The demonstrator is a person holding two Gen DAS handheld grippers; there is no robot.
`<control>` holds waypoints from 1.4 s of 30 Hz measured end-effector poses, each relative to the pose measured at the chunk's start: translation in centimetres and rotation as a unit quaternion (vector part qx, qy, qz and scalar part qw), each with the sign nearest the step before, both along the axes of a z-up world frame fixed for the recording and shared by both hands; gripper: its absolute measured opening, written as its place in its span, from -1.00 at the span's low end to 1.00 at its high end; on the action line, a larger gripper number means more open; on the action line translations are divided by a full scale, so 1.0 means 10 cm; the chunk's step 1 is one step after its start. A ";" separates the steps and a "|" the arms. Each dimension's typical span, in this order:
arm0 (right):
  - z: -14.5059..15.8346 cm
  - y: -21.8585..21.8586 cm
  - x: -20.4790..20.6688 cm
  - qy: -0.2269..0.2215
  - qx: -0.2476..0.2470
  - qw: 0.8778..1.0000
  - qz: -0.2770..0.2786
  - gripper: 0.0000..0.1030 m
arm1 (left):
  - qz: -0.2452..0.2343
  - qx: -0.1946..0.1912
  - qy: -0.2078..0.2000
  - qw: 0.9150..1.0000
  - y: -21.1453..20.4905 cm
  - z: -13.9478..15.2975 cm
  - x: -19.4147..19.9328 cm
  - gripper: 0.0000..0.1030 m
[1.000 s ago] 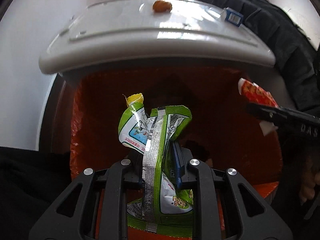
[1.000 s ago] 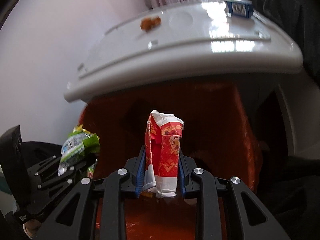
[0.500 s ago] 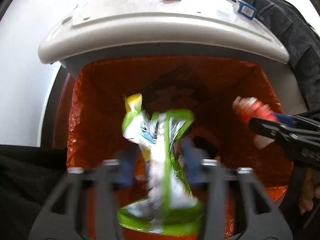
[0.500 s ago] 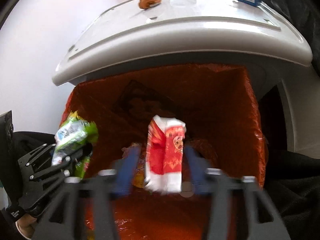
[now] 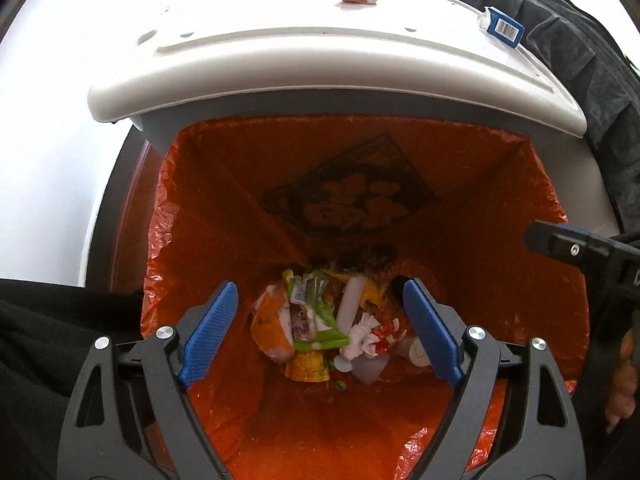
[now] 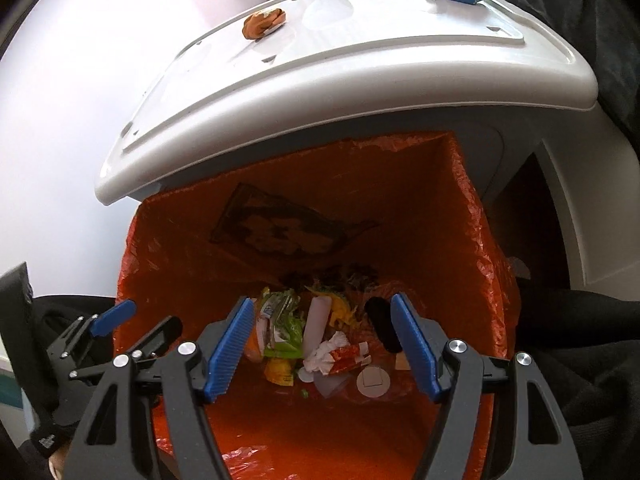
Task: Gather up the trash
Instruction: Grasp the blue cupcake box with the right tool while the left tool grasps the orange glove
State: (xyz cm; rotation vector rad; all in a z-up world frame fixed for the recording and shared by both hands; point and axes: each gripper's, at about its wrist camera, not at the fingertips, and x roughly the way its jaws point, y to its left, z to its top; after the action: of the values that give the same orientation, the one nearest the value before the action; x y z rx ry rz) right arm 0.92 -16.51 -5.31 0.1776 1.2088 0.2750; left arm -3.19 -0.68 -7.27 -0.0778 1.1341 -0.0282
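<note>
Both grippers are held over the orange-lined bin [image 5: 500, 208]. The left gripper [image 5: 320, 332] has just been opened wide and the right gripper [image 6: 324, 350] is spread too; nothing is between either's jaws. The green wrapper [image 5: 316, 316] and red wrapper [image 6: 346, 354] are seen at the bin's bottom among other trash.

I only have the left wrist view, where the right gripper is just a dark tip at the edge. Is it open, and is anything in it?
Observer: The right wrist view shows the right gripper open; its jaws have just been opening, with nothing between them.
Operator: What is hidden behind my right-hand pad?
Observer: A black oblong item lies in the orange bag, with a round white lid nearer the camera.
</note>
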 end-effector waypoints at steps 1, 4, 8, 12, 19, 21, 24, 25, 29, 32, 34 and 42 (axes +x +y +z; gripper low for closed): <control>0.03 -0.02 0.01 0.002 0.004 1.000 0.001 0.36 | -0.001 -0.002 0.001 1.000 0.00 0.00 0.00 0.61; 0.19 -0.06 0.16 0.000 0.019 1.000 0.009 0.42 | -0.004 -0.024 0.001 1.000 0.01 0.03 0.03 0.61; 0.55 -0.21 0.59 -0.028 0.007 0.999 0.026 0.65 | -0.011 -0.063 -0.008 0.998 -0.02 0.13 0.08 0.61; 1.04 -0.47 1.20 -0.094 -0.040 0.994 0.040 0.76 | -0.016 -0.079 -0.045 0.996 -0.04 0.32 0.16 0.61; 1.37 -0.84 2.37 -0.180 -0.159 0.967 0.081 0.85 | -0.030 -0.083 -0.102 0.991 -0.11 0.49 0.23 0.73; 1.28 -0.90 2.67 -0.175 -0.180 0.963 0.097 0.85 | -0.040 -0.071 -0.113 0.990 -0.14 0.49 0.25 0.73; 1.05 -0.99 3.04 -0.158 -0.208 0.958 0.118 0.85 | -0.061 -0.058 -0.120 0.989 -0.23 0.48 0.31 0.73; 0.97 -0.99 3.12 -0.156 -0.211 0.957 0.124 0.85 | -0.067 -0.054 -0.121 0.989 -0.26 0.46 0.34 0.73; 0.68 -1.04 3.44 -0.132 -0.190 0.963 0.135 0.85 | -0.086 -0.055 -0.115 0.988 -0.31 0.41 0.38 0.73; 0.51 -1.06 3.55 -0.115 -0.182 0.967 0.137 0.47 | -0.089 -0.049 -0.111 0.989 -0.32 0.38 0.39 0.73; 0.43 -1.12 3.54 -0.109 -0.152 0.975 0.120 0.31 | -0.088 -0.050 -0.111 0.989 -0.32 0.37 0.39 0.73; 0.60 -1.06 2.98 -0.095 -0.085 0.992 0.016 0.25 | -0.073 -0.069 -0.120 0.988 -0.24 0.62 0.48 0.73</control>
State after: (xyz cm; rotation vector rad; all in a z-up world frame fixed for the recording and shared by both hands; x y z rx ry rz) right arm 30.67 -27.07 0.71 -0.0160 1.0414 0.2105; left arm 1.59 -3.08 -1.08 -0.1107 0.8947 -0.2407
